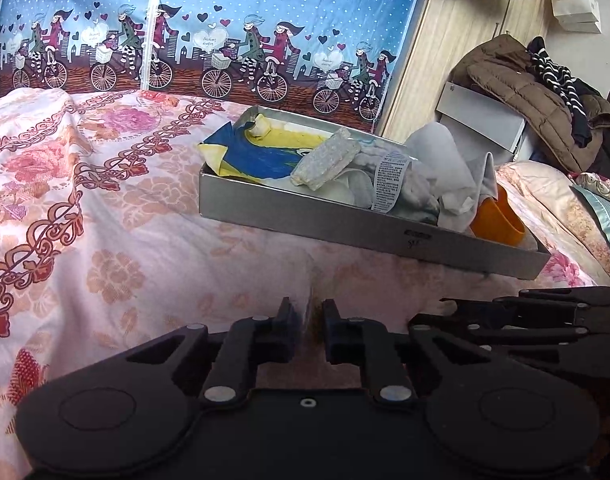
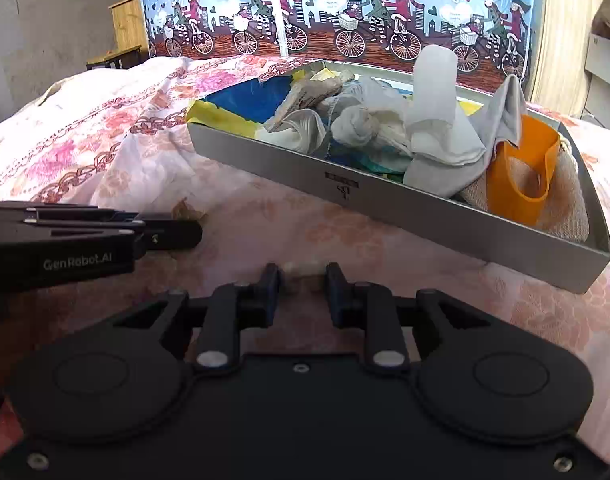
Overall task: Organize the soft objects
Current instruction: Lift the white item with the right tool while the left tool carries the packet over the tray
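A grey shallow box (image 1: 361,228) (image 2: 389,204) lies on the flowered bedspread, filled with soft things: a blue and yellow cloth (image 1: 257,156) (image 2: 241,104), a speckled sponge (image 1: 325,160), white and grey cloths (image 2: 437,136) and an orange band (image 1: 499,216) (image 2: 521,172). My left gripper (image 1: 310,320) is low over the bedspread in front of the box, jaws a narrow gap apart with nothing between them. My right gripper (image 2: 303,284) is beside it, also narrowly open and empty. Each gripper shows in the other's view, the left one (image 2: 105,236) and the right one (image 1: 545,320).
The pink flowered bedspread (image 1: 105,200) covers the bed. A blue printed wardrobe cover (image 1: 225,20) stands behind. Coats (image 1: 537,92) are piled on a box at the right. A wooden cabinet (image 2: 125,28) stands at the far left.
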Demonstrator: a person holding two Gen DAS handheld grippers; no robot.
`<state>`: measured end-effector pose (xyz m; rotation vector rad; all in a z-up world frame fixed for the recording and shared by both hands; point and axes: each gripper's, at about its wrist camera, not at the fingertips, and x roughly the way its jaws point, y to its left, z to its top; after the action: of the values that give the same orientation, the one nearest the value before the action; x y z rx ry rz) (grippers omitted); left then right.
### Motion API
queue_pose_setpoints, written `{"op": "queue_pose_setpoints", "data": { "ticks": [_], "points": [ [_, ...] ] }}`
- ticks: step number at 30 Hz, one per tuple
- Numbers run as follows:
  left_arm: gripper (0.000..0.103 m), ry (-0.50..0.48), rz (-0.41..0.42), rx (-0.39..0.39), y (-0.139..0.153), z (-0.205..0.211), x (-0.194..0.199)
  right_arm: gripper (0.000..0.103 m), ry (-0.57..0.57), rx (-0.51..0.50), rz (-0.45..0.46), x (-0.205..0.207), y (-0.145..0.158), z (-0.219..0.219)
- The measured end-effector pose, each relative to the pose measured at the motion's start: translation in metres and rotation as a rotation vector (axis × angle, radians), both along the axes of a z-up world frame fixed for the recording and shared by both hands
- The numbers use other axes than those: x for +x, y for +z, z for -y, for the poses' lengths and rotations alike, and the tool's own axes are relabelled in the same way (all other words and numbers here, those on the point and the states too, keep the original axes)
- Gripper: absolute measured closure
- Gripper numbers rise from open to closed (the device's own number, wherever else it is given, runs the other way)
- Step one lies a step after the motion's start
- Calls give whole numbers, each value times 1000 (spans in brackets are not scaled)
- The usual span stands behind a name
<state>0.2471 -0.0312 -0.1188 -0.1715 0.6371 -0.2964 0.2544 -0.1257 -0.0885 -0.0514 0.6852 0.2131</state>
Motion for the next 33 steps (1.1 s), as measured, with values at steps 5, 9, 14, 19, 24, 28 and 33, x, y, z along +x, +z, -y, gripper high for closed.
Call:
{"op": "queue_pose_setpoints", "data": {
  "ticks": [5,9,14,19,24,28,33],
  "points": [
    [92,-6,14,4,3,1,-3,85,13,-10,8,1,3,-4],
    [92,-9,71,9,17,2,-7,85,6,-7,52,-2,16,-1],
    [92,4,195,8,47,7,-4,85,-74,16,184,-2,43,12],
    [92,-9,253,-17,67,30,25,85,-184,18,249,0,50,32],
    [92,-32,237,-23,65,60,57,85,-245,45,245,6,43,46],
    [92,-35,210,-1,55,77,77,85,-264,57,240,8,36,47],
    [91,-43,150,-12,44,81,91,85,-265,32,231,7,28,48]
  ]
}}
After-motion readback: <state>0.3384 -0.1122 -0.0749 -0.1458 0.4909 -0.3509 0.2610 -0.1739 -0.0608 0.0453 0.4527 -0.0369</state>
